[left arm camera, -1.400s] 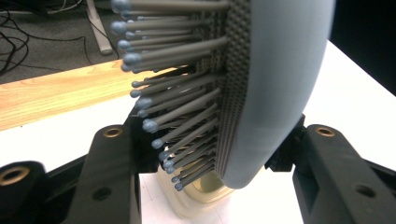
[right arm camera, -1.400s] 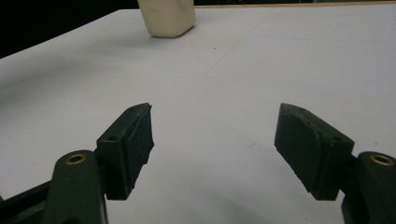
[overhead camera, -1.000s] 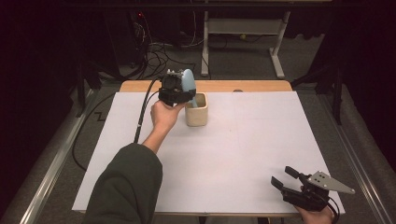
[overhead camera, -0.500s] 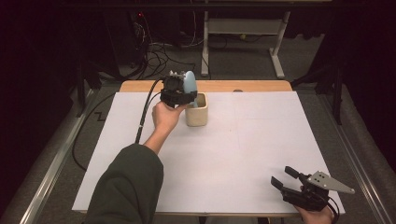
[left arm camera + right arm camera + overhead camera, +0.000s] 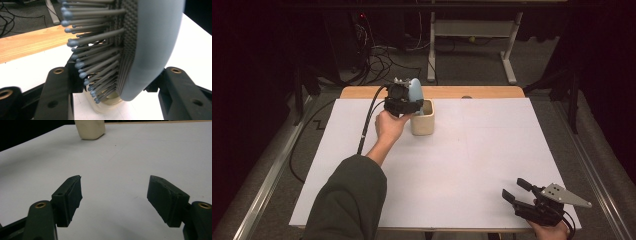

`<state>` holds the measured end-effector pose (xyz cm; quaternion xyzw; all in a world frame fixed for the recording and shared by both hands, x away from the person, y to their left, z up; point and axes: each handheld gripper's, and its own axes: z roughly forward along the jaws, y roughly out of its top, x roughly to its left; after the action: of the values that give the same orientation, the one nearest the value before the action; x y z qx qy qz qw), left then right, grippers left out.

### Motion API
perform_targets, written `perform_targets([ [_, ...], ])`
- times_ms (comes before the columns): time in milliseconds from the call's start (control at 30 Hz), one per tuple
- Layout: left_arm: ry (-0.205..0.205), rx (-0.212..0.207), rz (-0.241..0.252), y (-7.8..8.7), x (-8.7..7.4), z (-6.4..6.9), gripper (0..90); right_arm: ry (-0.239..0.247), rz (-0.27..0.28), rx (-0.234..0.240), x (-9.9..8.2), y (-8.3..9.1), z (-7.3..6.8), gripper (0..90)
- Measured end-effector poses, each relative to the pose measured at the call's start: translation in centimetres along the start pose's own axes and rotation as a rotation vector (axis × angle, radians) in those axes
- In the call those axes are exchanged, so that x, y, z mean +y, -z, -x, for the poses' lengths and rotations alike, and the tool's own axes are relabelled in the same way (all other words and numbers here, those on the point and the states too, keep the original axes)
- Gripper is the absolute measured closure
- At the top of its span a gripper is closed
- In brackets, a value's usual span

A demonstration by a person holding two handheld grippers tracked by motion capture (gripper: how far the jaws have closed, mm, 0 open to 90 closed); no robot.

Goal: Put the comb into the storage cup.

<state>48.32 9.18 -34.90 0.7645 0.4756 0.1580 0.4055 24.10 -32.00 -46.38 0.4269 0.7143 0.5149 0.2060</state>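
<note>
A light-blue hairbrush with grey bristles stands upright, its lower end in a cream cup at the back of the white table. My left gripper holds the brush just above the cup's rim. In the left gripper view the brush sits between the jaws over the cup. One pad meets the bristle tips and the other the smooth back. These jaws have just been opening a little, and the pads still touch the brush. My right gripper rests open near the front right corner, with nothing between its jaws.
White paper covers the table, and a strip of wooden edge shows at the back. The cup stands far from the right gripper. A black cable trails from the left gripper. Desk legs and cables lie on the floor beyond.
</note>
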Motion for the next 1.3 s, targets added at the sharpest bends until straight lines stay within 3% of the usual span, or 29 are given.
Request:
perform_targets([
  [567,-0.005,0.051,-0.003,0.6,-0.3,-0.4,41.6,-0.004,-0.001,0.001,0.0,0.0,-0.1,28.6],
  [667,0.016,0.032,-0.006,0.6,-0.5,-0.8,36.6,-0.003,-0.001,0.001,0.0,0.0,0.0,28.5],
  [867,0.024,0.034,-0.013,0.5,-1.0,-1.4,31.7,-0.005,-0.002,0.002,0.0,0.0,0.0,28.5],
  [1067,0.046,0.025,-0.010,0.7,-1.5,-2.1,30.5,-0.005,-0.002,0.002,0.0,0.0,0.0,28.5],
  [1300,0.044,0.008,-0.002,1.2,-1.9,-2.4,30.0,-0.007,0.000,0.000,0.0,0.0,0.0,28.3],
])
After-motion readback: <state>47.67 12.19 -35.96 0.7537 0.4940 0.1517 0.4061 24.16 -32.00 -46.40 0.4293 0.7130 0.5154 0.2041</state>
